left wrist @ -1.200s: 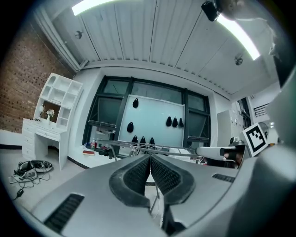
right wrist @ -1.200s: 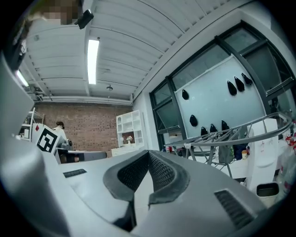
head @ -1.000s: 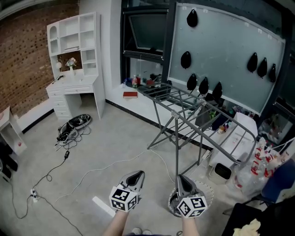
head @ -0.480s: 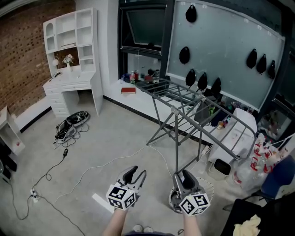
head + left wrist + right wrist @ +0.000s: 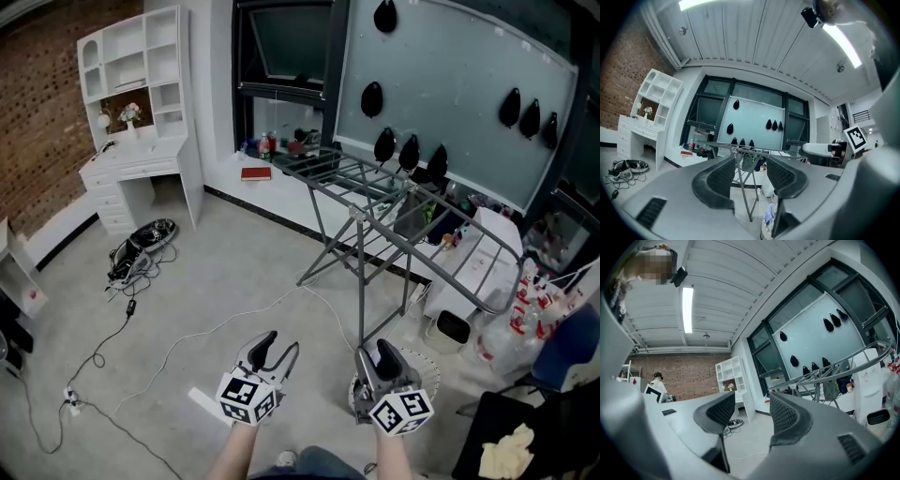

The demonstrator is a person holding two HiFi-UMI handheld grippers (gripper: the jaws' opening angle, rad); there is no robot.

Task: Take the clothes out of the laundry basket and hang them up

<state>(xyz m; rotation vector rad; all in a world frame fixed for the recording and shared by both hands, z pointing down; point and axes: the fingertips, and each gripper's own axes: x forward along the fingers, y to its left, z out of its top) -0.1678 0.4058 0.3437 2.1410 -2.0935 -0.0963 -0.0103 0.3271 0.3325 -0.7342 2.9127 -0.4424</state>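
Grey concrete floor [image 5: 225, 262] — drying rack [image 5: 355, 216]

— The drying rack [image 5: 360, 281]?
— Grey metal tubing, matt. The floor [image 5: 234, 253] looks like smooth, dull concrete.
— The wall [image 5: 47, 122]?
— Rough red brick; the shelf unit [image 5: 131, 173] is smooth, white-painted.

The drying rack [image 5: 394, 211] stands before the wall panel [image 5: 450, 103]. The laundry basket [image 5: 429, 380] sits on the floor at the rack's near leg. The desk [image 5: 131, 173] stands against the left wall. A book [image 5: 255, 173] lies on the ledge between desk and rack. Cables [image 5: 141, 258] lie on the floor before the desk.
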